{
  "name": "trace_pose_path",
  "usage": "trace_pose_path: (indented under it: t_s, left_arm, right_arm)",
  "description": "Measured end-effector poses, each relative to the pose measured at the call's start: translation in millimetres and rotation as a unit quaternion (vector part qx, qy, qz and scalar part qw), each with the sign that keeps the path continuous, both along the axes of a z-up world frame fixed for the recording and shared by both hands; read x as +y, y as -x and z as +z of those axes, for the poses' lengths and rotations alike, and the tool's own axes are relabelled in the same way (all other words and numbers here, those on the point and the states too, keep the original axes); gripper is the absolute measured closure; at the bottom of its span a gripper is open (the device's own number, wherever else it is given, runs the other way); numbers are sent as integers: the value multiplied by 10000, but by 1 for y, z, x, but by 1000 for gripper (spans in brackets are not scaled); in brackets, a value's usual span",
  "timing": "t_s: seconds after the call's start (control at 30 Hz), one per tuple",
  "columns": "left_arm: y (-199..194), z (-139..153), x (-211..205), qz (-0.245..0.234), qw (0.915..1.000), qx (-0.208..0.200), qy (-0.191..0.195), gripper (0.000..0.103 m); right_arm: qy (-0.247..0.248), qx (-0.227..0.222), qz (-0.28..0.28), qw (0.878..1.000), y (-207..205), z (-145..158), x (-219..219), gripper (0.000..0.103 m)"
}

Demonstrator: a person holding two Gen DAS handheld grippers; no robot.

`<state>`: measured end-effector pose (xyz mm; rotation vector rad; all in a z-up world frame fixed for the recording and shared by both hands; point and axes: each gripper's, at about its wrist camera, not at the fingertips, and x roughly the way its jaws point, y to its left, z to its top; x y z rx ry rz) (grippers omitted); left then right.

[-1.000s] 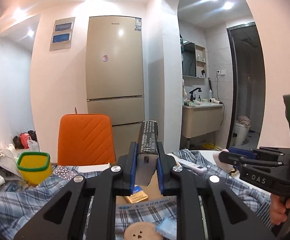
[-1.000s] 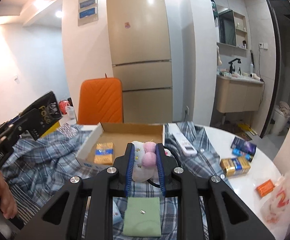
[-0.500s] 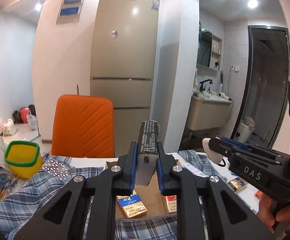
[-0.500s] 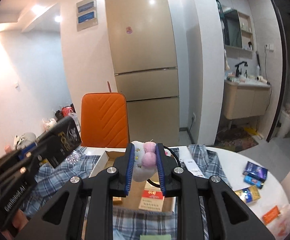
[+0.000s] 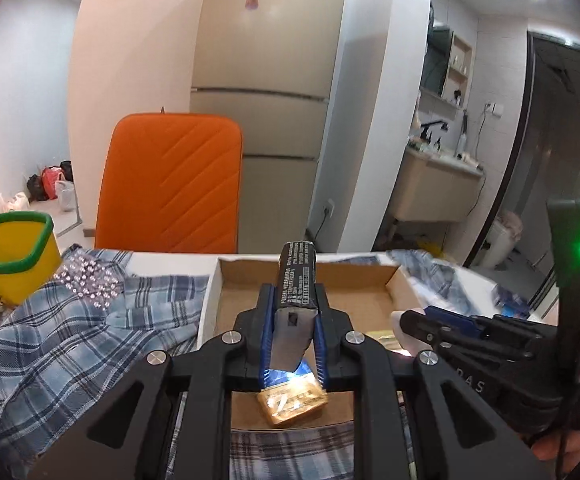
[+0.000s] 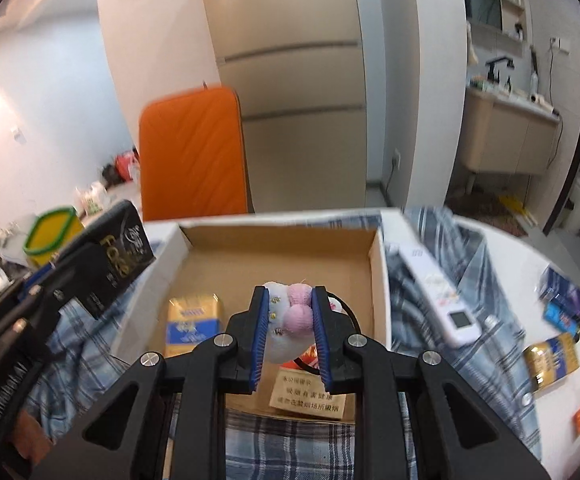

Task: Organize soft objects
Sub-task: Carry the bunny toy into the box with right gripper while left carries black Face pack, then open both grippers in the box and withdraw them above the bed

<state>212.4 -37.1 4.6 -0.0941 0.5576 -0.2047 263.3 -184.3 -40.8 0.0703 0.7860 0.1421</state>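
My left gripper (image 5: pixel 293 300) is shut on a black cigarette pack (image 5: pixel 295 280), held upright over the open cardboard box (image 5: pixel 369 304); the pack also shows at the left of the right wrist view (image 6: pixel 120 264). My right gripper (image 6: pixel 290 300) is shut on a small white and pink plush toy (image 6: pixel 295 316), also held over the box (image 6: pixel 274 256). A gold and blue pack (image 6: pixel 194 324) and a red and white pack (image 6: pixel 309 396) lie inside the box. The gold pack shows below the left gripper (image 5: pixel 291 396).
A blue plaid cloth (image 5: pixel 70 340) covers the white round table (image 6: pixel 529 252). A yellow tub with a green rim (image 5: pixel 14 252) stands at the left. A white remote (image 6: pixel 433 292), several small packs (image 6: pixel 551 360) and an orange chair (image 5: pixel 170 180) are around.
Both grippers have moved forward and tilted down over the cardboard box, which now fills the lower middle of both views. Both still hold their objects.
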Motion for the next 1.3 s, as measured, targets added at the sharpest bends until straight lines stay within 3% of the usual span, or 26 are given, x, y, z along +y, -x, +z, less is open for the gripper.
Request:
trace_pose_path:
  t_s: [0.07,0.27,0.57,0.67,0.8,0.93,1.03,1.3]
  left_arm:
    - [-3,-5,-3,-56,9999,54,-137,87]
    - [-7,-13,-3,-138,9996,259,-56,87]
    - [-7,-15,-3,-82,9995,253,-169,87]
    - [-6,-15,-2,13,9996,186,-217,85]
    - [-7,-16,1,69,9996,243,-161,73]
    - [-3,-11,6,103,9999,91,-31,54]
    - [2,-4,8,125,9999,-74,46,47]
    - [22,14,8,25,9993,-354,76,40]
  right_arm:
    - [-56,126,28,9999,-3,-10,0,80]
    - [-94,260,86,9996,-8,-27,-1,80]
    - [8,292,92,9995,-9,-27,2,80]
    - [86,305,22,9995,-9,-27,1,72]
    - [1,340,-26,9994,-10,-27,-4,70]
    - [-17,164,-117,9998,-7,-22,-9,42]
    - [52,61,-139,9999,-5,-18,-10,42]
    - [43,-162,-172,9997,6,-2,-13,42]
